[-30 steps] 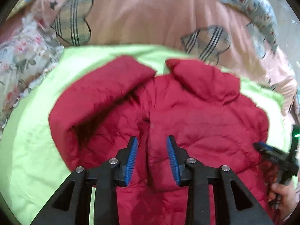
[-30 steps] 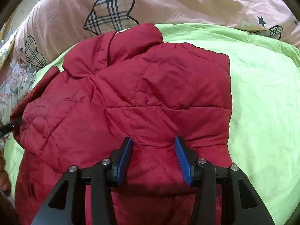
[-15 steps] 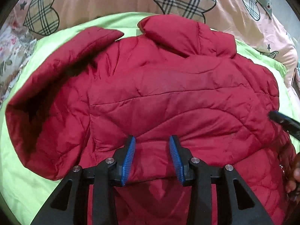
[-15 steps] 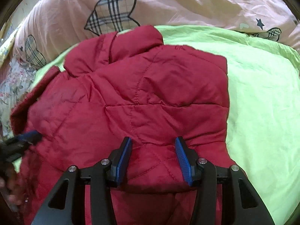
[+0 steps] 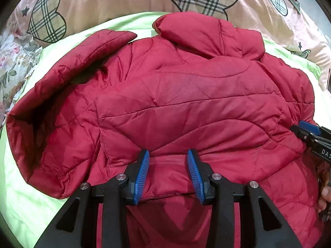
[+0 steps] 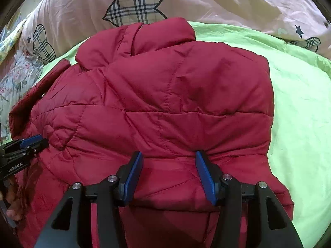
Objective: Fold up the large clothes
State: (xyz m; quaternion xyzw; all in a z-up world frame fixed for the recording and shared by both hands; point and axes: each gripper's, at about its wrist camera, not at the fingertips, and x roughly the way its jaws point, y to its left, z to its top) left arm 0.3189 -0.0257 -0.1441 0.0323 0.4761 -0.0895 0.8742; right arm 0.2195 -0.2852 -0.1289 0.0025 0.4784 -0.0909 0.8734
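On green sheet (image 6: pixel 300 103) | red jacket (image 5: pixel 186 95) between parted, opening fingers (image 5: pixel 142 165) | ungripped

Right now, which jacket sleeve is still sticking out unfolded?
The sleeve on the left gripper's side: it lies spread out onto the green sheet. On the right gripper's side the red jacket ends in a straight edge, no sleeve showing.
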